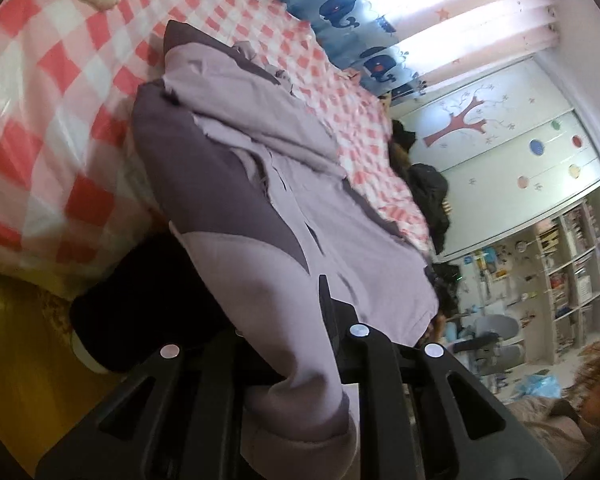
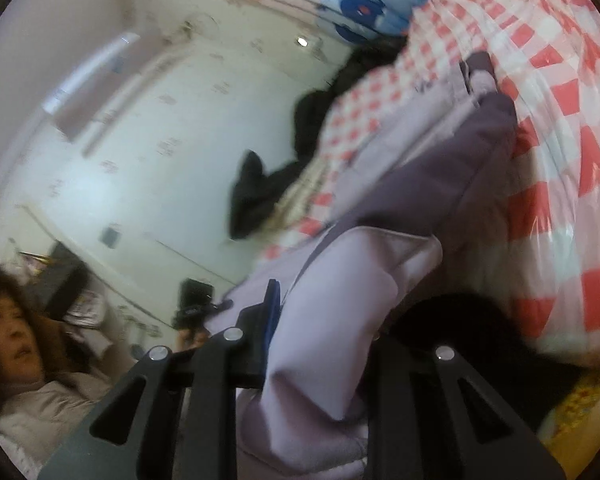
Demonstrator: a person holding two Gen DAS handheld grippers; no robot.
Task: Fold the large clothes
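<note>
Lilac cloth fills both tongs: left gripper [image 1: 300,320] and right gripper [image 2: 320,320] each clenched on the garment [image 1: 236,168] hem, two corners held for folding. Rest lies ahead on the checked bedspread [image 1: 52,92].

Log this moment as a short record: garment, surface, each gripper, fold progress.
garment: lilac jacket with darker purple panels, lying spread lengthwise on the bed
surface: pink-and-white checked bedcover
left gripper: left gripper shut on a bunched lilac edge of the jacket
right gripper: right gripper shut on another lilac edge of the same jacket
fold progress: near end gripped at two points and pulled up off the bed; far end lies on the cover; no finished fold visible
background: dark clothes heaped beyond the bed
</note>
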